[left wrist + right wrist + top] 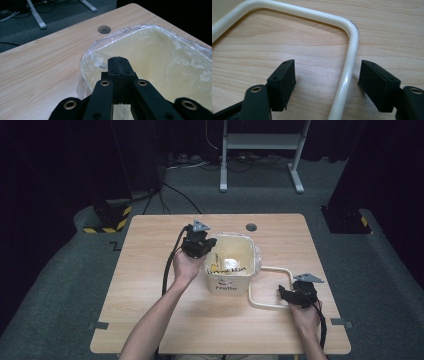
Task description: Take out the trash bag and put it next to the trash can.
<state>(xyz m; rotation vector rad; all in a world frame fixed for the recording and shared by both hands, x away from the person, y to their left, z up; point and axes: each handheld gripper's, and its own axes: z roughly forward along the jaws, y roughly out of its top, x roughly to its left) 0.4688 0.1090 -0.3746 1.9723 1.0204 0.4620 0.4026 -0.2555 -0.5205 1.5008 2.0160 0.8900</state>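
Bin: a cream plastic bin (231,270) is standing upright near the middle of the bench (150,305), its mouth facing up, black and yellow lettering showing on the wall nearest the person.
Liner: a clear plastic bag liner (92,56) is lying crinkled over the bin's rim and down inside it.
Handle: a cream tube handle (272,287) is lying flat on the bench, swung out from the bin toward the person's right, its long axis running across the bench, with rounded corners.
Left claw: the left claw (207,251) is sitting at the bin's left rim, jaws pressed together on the liner's edge.
Right claw: the right claw (327,82) is standing spread, one jaw on each side of the handle's outer bar, pads not touching it.
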